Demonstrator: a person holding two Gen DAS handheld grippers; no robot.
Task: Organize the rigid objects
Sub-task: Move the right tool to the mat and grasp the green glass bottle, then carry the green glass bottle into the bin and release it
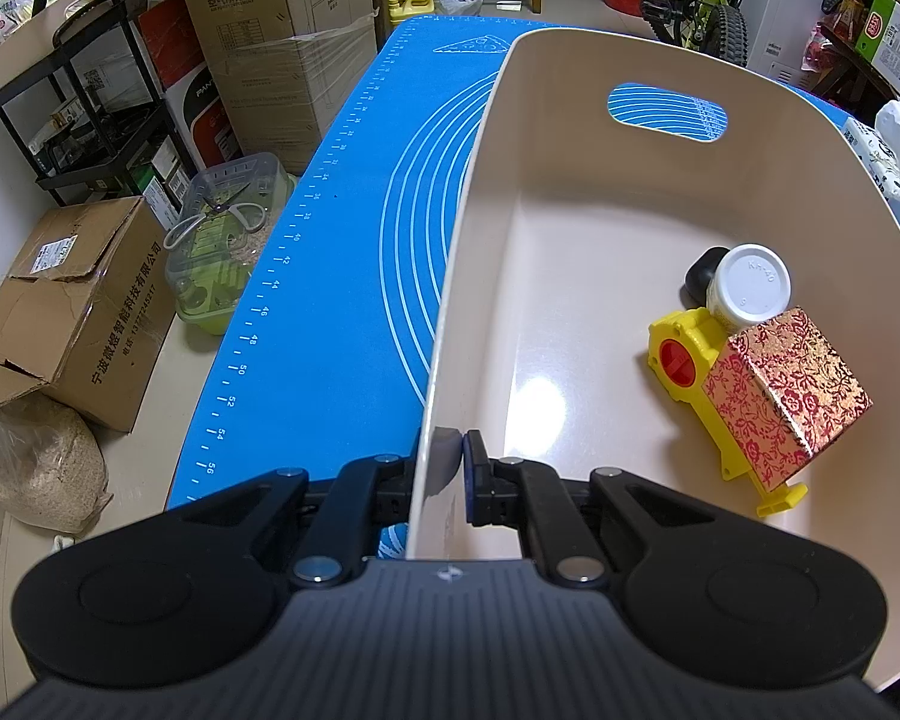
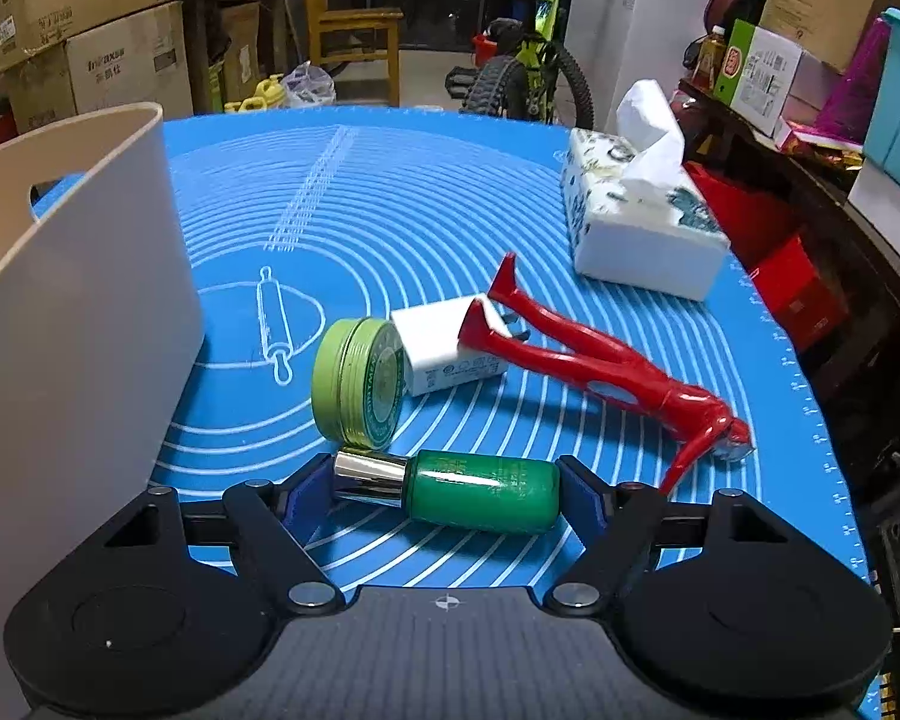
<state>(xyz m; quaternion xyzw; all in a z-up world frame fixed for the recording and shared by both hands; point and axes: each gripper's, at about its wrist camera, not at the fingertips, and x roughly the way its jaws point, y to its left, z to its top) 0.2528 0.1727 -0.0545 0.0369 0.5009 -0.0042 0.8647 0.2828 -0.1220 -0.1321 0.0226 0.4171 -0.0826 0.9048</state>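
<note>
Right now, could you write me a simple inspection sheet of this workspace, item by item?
Surface: blue baking mat with white rings covers the table.
Job's things: beige bin holds a patterned red box, yellow toy, white-capped jar and a dark object. On the mat lie a green bottle, green tin, white charger and red figure.
Clutter: tissue box on the mat.
Grippers: left gripper is shut on the bin's wall; right gripper brackets the bottle lengthwise, contact unclear.
Cables: a thin white one at the right wrist view's lower right edge.
Surroundings: cardboard boxes, bicycle, chair.
</note>
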